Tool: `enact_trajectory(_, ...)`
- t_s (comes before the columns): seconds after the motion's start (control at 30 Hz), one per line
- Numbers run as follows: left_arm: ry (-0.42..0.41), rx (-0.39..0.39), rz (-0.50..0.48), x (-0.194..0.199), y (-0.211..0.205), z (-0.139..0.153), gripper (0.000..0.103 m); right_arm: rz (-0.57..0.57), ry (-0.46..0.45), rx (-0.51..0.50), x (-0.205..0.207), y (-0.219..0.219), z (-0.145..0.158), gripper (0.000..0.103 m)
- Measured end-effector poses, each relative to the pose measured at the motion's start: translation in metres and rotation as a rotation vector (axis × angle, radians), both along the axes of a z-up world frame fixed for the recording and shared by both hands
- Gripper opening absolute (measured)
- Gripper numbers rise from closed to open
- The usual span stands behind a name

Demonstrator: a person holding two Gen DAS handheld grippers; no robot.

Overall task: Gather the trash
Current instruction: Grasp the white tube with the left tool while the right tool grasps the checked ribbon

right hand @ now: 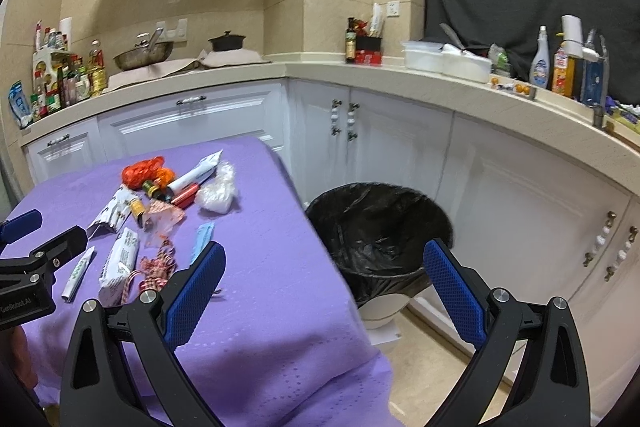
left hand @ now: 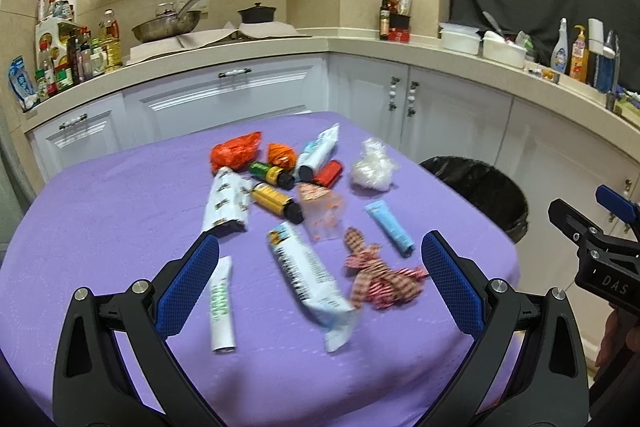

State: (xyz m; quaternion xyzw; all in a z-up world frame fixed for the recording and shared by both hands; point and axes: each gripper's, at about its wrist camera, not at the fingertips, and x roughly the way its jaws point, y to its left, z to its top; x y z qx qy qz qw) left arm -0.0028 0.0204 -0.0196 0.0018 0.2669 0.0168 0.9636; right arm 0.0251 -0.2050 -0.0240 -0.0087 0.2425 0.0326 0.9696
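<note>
Eleven pieces of trash (left hand: 308, 267) lie scattered on the purple tablecloth (left hand: 120, 207): four tubes, two small bottles and five wrappers or bags. One black-lined bin (right hand: 376, 227) stands just beside the table. The left gripper (left hand: 320, 267) and right gripper (right hand: 324, 267) both hang spread wide, empty.

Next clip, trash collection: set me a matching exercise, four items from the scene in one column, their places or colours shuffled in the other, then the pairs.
Things:
1. bin
2. checked wrapper
3. crumpled clear plastic
4. green-lettered tube

Descriptions:
A. white, lying by the left gripper's left finger
B. red and white, near the table's front edge
C. on the floor beside the table, lined with a black bag
D. whitish, at the far right of the pile

Pairs: 1-C, 2-B, 3-D, 4-A
</note>
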Motion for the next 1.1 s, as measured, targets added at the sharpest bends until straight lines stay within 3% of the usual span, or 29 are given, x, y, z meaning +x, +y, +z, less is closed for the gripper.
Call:
enact_trajectory(0.47,0.121,-0.046,0.144,-0.005,0.060,-0.037,0.096,0.147,0.079,-0.019,0.017,0.055,-0.026,0.097)
enact_trajectory(0.53,0.142,-0.046,0.155,-0.002,0.063,-0.045,0.081,0.163,0.088,-0.025,0.019,0.061,-0.029,0.097)
enact_trajectory(0.77,0.180,-0.064,0.183,0.006,0.074,-0.065,0.064,0.196,0.119,-0.010,0.026,0.069,-0.039,0.097)
enact_trajectory(0.83,0.180,-0.055,0.185,0.006,0.076,-0.068,0.053,0.209,0.128,0.008,0.028,0.071,-0.041,0.097)
enact_trajectory(1.07,0.202,-0.062,0.153,0.011,0.075,-0.077,0.032,0.267,0.129,0.047,0.031,0.083,-0.042,0.097)
enact_trajectory(1.1,0.200,-0.052,0.146,0.011,0.074,-0.077,0.020,0.275,0.124,0.052,0.030,0.085,-0.041,0.097)
